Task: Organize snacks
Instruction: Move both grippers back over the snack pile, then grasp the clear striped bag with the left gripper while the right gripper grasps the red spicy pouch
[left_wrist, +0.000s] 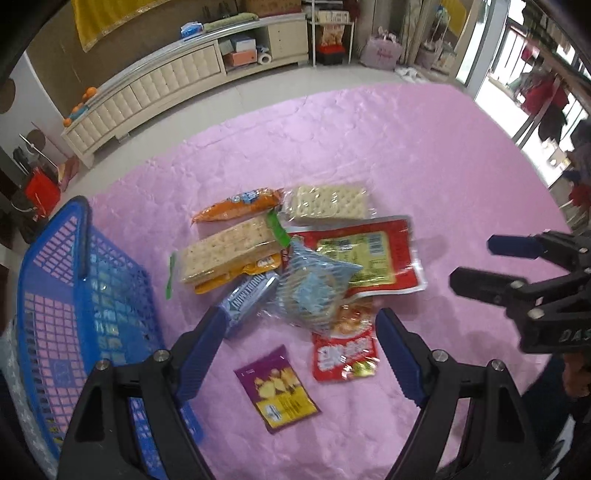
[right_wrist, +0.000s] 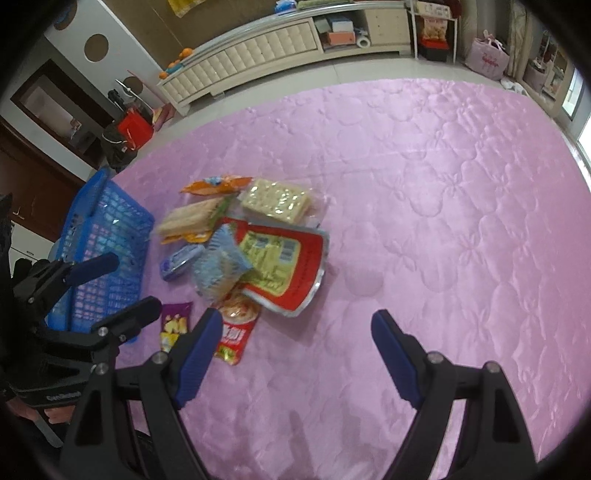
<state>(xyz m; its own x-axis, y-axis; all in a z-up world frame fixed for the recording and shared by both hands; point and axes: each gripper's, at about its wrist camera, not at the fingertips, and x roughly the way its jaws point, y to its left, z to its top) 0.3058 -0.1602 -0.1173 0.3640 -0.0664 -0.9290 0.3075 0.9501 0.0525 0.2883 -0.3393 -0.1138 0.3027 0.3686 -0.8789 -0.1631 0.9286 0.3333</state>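
- Pink quilted cloth with a satiny sheen and stitched flower shapes covers the work surface; beyond it, at 12 o'clock, a long cream padded cabinet stands on a pale tiled floor.
- At 9 o'clock in the left wrist view sits a blue plastic basket with lattice walls; pink cloth shows through its mesh and I see no snack inside it.
- Snacks lie heaped on the cloth just right of the basket: a clear pack of pale square crackers at the 12 o'clock end, an orange wrapper beside it, and a long cracker pack with a green end lying over another orange pack.
- A flat red pouch with a yellow label spreads at 3 o'clock of the heap, and a crinkled light-blue bag rests on its edge.
- A blue bar wrapper lies just ahead of the left gripper's left pad.
- A red sachet and a purple sachet lie flat nearest the left gripper, between its fingers in that view.
- Left gripper hovers over the near sachets, jaws spread wide, holding nothing.
- Right gripper hangs over bare cloth at 3 o'clock of the heap, jaws also wide and empty.
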